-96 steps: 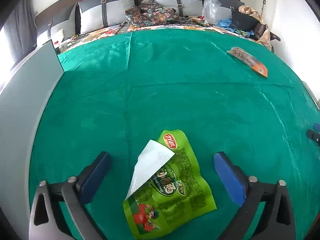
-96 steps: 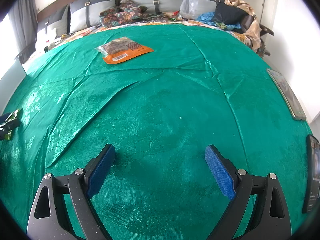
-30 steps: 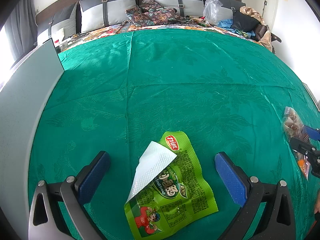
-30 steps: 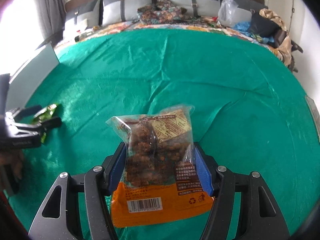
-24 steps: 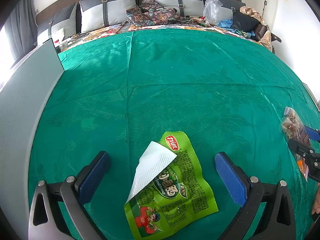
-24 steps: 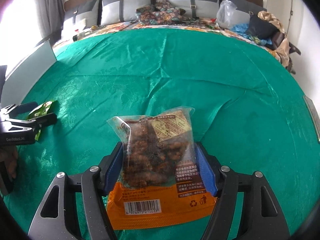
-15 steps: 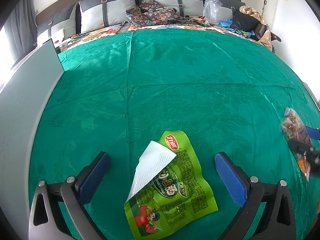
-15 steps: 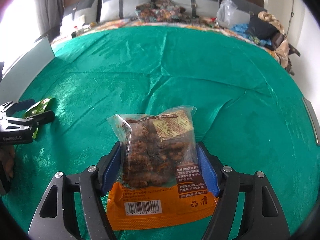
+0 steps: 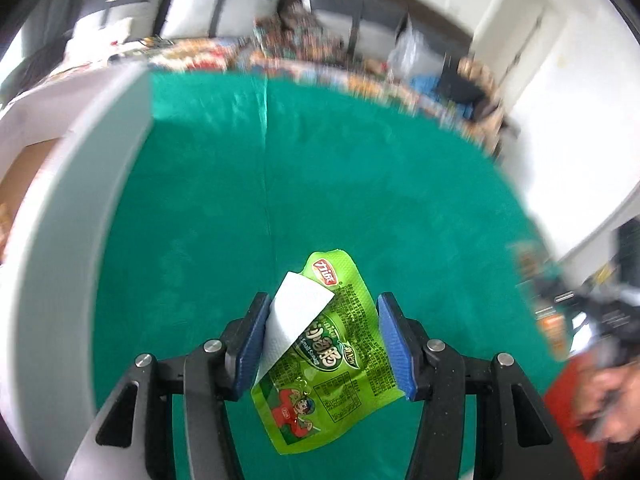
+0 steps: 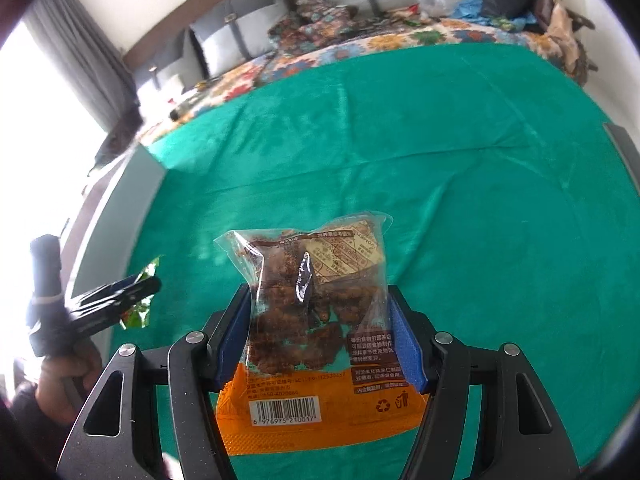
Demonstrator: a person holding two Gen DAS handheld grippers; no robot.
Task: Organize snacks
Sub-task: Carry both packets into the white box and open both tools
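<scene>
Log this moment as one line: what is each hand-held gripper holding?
left hand-held gripper: shut on green snack packet | right hand-held gripper: shut on orange snack bag | both above green cloth

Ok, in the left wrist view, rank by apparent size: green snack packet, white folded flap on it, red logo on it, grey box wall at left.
1. grey box wall, by far
2. green snack packet
3. white folded flap
4. red logo
The packet sits close to the camera, so its true size against the box is unsure.

Orange snack bag (image 10: 316, 320): barcode 6976975210017. Green packet (image 9: 332, 360): "Small".
</scene>
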